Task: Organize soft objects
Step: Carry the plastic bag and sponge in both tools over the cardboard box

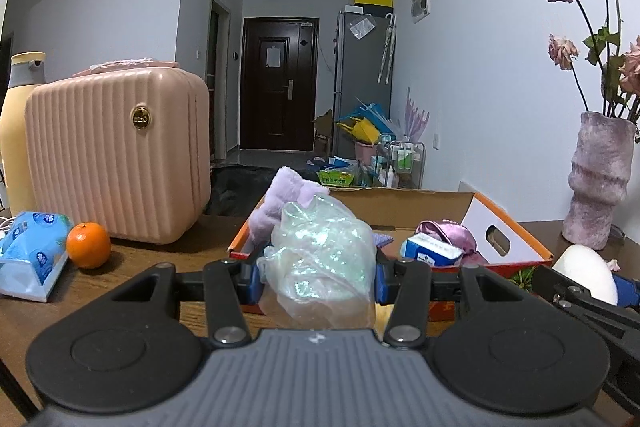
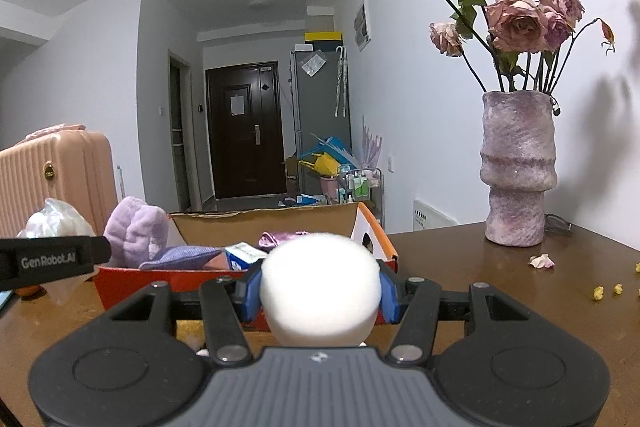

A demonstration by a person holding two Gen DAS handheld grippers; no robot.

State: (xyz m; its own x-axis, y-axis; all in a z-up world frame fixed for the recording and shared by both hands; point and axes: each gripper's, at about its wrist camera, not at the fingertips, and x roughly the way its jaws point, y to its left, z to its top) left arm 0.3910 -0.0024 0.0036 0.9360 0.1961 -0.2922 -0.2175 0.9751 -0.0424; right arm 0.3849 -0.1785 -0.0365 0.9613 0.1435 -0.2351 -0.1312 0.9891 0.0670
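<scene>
Soft objects go into the open orange cardboard box on the brown wooden table; a lilac plush towel already lies inside; I judge both loads are held before it for dropping; my left gripper clamps a crumpled translucent plastic bag; my right gripper clamps a white foam ball, jaws partly apart.
</scene>
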